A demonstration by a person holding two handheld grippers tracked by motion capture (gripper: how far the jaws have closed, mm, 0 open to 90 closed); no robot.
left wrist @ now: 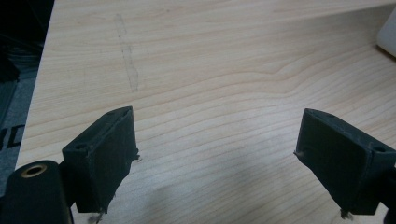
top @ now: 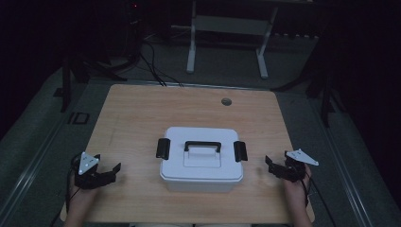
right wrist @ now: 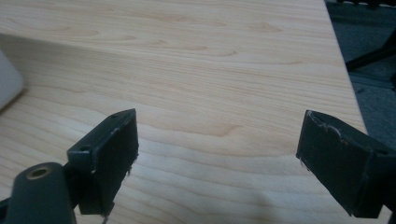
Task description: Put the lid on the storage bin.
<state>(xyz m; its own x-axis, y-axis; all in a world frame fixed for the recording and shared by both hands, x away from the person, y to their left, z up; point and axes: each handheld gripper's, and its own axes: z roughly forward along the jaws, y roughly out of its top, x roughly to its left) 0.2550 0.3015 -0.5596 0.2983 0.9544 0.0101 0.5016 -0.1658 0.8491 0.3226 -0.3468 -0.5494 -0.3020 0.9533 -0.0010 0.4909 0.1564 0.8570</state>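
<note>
1. A pale wooden bench (top: 142, 109) stands in a dim room, seen from above and from the person's side.
2. A white plastic box (top: 201, 161) with a lid sits near the middle of the bench, a little toward the person. It has a black carry handle (top: 202, 145) on top and a black latch (top: 163, 148) on each short side (both latches look folded against the box, though the light is too poor to be sure).
3. The left claw (top: 109, 172) rests at the near left of the bench, held by the person's left hand (top: 80, 191). Its jaws stand wide apart with nothing between them, and they point toward the box, well apart from it.
4. The right claw (top: 270, 165) rests at the near right, held by the right hand (top: 298, 187). Its jaws are also spread wide and empty, pointing toward the box and not touching it.
5. In the left gripper view, bare wood grain lies between the two black jaws, and a white corner of the box shows at the upper right edge.
6. In the right gripper view, bare wood again lies between the jaws, with a white corner of the box at the left edge.
7. A small round hole (top: 226, 101) sits near the far edge of the bench.
</note>
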